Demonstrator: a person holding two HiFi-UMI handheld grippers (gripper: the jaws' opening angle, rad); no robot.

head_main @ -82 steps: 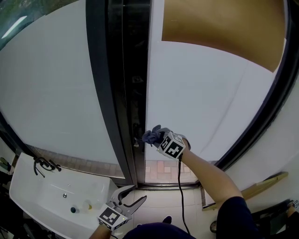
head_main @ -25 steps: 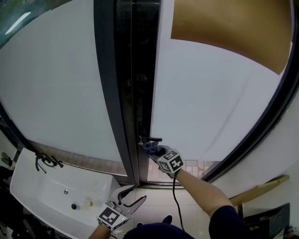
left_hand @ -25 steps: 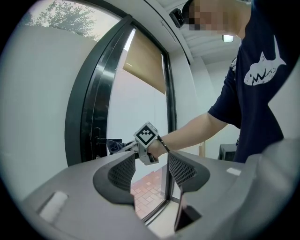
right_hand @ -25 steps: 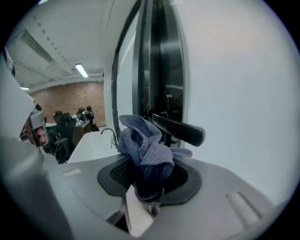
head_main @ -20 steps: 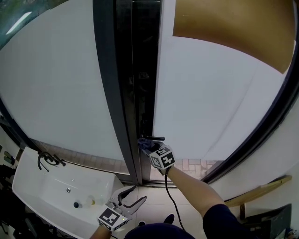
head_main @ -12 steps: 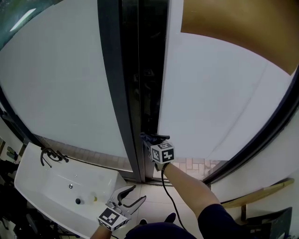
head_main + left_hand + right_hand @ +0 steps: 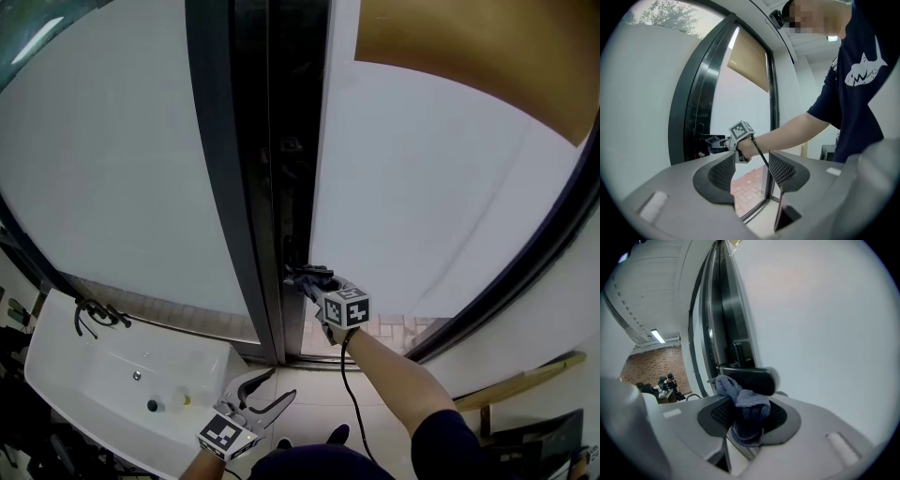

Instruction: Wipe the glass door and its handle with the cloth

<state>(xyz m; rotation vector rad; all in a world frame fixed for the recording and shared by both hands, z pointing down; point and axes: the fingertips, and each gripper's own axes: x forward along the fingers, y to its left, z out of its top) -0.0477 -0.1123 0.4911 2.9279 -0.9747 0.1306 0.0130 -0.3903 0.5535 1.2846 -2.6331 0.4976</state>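
Blue cloth point(image 7: 746, 402) touches the handle point(image 7: 749, 377), plain in right gripper view.

place: washroom | seen: white sink point(image 7: 84, 370), black tap point(image 7: 94, 314), glass door point(image 7: 422, 187)

No readable words, brands or numbers; only wordless square markers on the left tongs point(image 7: 279, 384) and right tongs point(image 7: 307, 281)
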